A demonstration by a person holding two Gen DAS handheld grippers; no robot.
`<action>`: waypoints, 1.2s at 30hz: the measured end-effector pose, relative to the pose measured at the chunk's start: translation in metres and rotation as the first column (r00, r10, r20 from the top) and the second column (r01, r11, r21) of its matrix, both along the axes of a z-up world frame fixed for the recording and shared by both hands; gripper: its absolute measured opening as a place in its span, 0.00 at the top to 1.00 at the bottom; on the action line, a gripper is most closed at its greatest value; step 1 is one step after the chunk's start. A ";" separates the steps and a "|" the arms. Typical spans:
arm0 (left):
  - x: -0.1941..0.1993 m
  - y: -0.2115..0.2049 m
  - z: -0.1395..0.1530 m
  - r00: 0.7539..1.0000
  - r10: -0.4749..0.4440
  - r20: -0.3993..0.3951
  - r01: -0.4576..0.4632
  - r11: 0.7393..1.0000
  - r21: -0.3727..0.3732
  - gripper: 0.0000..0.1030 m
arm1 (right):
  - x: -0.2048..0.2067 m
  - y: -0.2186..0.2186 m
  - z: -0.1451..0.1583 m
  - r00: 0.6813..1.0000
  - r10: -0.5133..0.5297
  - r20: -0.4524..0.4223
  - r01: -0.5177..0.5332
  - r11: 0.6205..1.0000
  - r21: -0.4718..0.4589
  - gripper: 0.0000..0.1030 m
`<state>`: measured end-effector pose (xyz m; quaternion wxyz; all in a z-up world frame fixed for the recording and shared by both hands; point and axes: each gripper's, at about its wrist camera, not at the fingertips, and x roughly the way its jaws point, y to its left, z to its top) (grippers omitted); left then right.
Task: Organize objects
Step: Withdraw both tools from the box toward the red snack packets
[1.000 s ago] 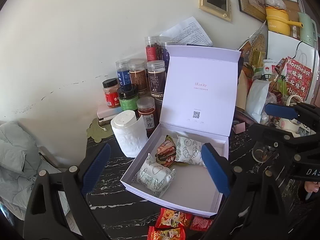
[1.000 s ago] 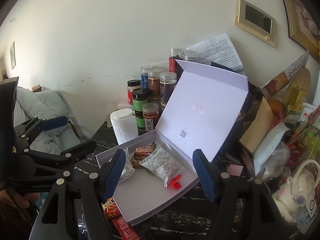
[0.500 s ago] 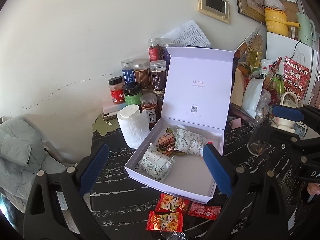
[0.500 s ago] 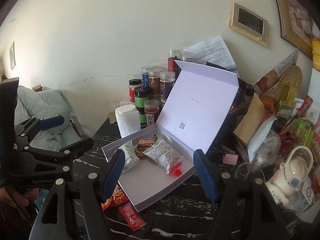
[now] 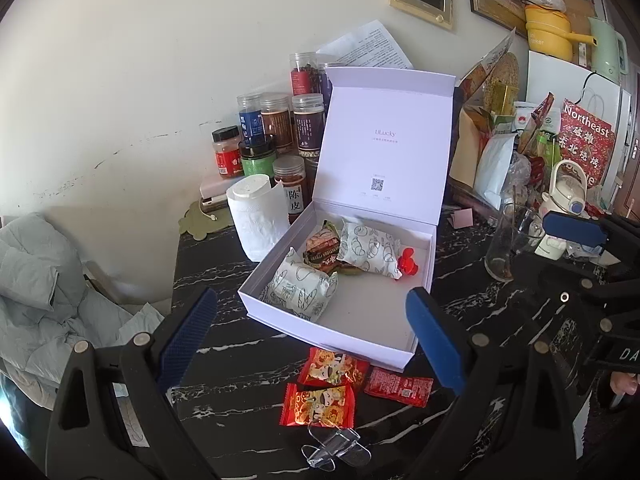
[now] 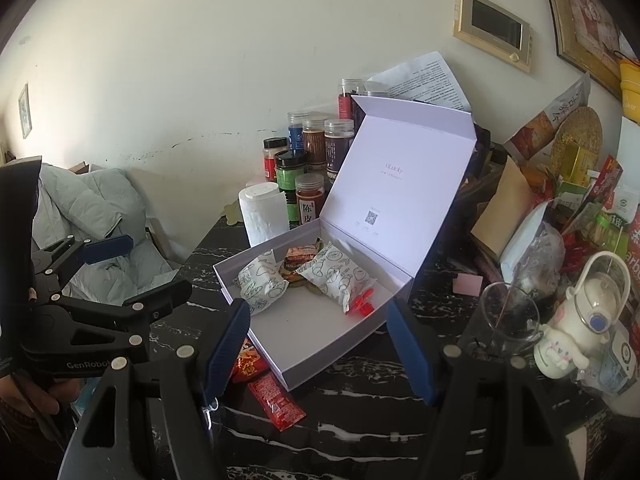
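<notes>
A white box (image 5: 332, 336) stands open on the black marble table, its lid upright. Inside lie two white patterned packets (image 5: 302, 286) (image 5: 370, 248), a brown snack pack (image 5: 320, 248) and a red clip (image 5: 408, 262). On the table before the box's near wall lie three red snack packets (image 5: 334, 368) and a clear plastic clip (image 5: 336, 446). My left gripper (image 5: 310, 298) hangs open in front of the box, holding nothing. In the right wrist view, my right gripper (image 6: 318, 306) is open and empty too, above the box (image 6: 344, 350), with a red packet (image 6: 276, 400) below it.
Spice jars (image 5: 276, 128) and a paper roll (image 5: 258, 216) stand behind the box on the left. An empty glass (image 6: 508, 316), a white bottle (image 6: 576, 320) and piled food bags crowd the right side. A grey jacket (image 5: 36, 280) lies past the table's left edge.
Both grippers have drawn back from the box, which now looks smaller. The red packets and the clear clip on the table have come into view. Both stay open.
</notes>
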<state>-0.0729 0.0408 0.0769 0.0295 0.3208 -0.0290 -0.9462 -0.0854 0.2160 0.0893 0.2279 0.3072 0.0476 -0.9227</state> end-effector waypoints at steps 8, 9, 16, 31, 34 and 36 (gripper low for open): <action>0.009 0.003 -0.021 0.999 -0.012 0.049 0.011 1.000 0.024 0.07 | 0.011 0.003 -0.021 0.999 -0.005 0.042 0.005 1.000 0.000 0.30; 0.010 0.003 -0.024 0.998 -0.015 0.055 0.014 0.999 0.032 0.07 | 0.012 0.003 -0.025 0.999 -0.005 0.048 0.005 1.000 0.002 0.30; 0.017 0.003 -0.044 0.995 -0.028 0.095 0.023 0.998 0.051 0.07 | 0.020 0.004 -0.047 0.996 -0.005 0.091 0.006 1.000 -0.004 0.30; 0.027 -0.008 -0.094 0.983 -0.024 0.184 0.008 0.996 0.087 0.07 | 0.033 -0.013 -0.105 0.978 0.062 0.199 -0.061 0.998 -0.016 0.30; 0.031 -0.011 -0.104 0.980 -0.024 0.197 0.006 0.996 0.091 0.07 | 0.035 -0.016 -0.115 0.974 0.071 0.214 -0.068 0.997 -0.020 0.30; 0.032 -0.014 -0.111 0.978 -0.022 0.209 0.002 0.995 0.097 0.07 | 0.035 -0.019 -0.122 0.970 0.078 0.230 -0.075 0.997 -0.024 0.30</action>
